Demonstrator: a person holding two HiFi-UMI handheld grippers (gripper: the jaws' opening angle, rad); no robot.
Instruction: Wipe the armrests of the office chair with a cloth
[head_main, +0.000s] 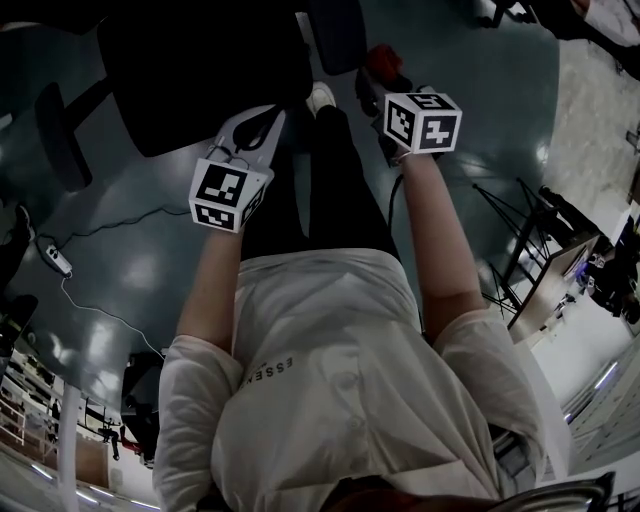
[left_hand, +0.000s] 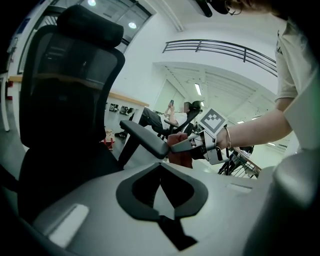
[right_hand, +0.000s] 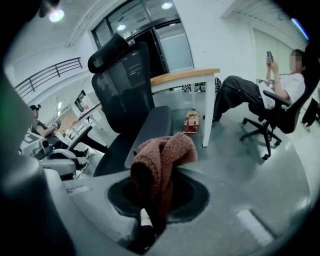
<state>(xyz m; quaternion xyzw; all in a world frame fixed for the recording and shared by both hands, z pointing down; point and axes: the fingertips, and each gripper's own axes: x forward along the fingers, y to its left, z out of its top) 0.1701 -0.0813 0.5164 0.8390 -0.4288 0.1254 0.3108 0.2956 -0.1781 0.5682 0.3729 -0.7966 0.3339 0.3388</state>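
The black mesh office chair (left_hand: 65, 100) stands ahead of me, seen from above at the upper left in the head view (head_main: 200, 70). Its grey padded armrest (left_hand: 145, 140) runs towards my right gripper (left_hand: 176, 146), which is shut on a reddish-brown knitted cloth (left_hand: 179, 152) at the armrest's near end. In the right gripper view the cloth (right_hand: 162, 160) bulges out of the jaws just before the armrest (right_hand: 152, 130). My left gripper (head_main: 272, 118) hangs beside the seat, shut with nothing in it, apart from the chair.
The chair's other armrest (head_main: 60, 135) sticks out at the left. A power strip with its cable (head_main: 55, 260) lies on the floor. A wood-topped desk (right_hand: 185, 77) stands behind the chair, with a red box (right_hand: 191, 122) under it. A seated person (right_hand: 270, 95) is at the right.
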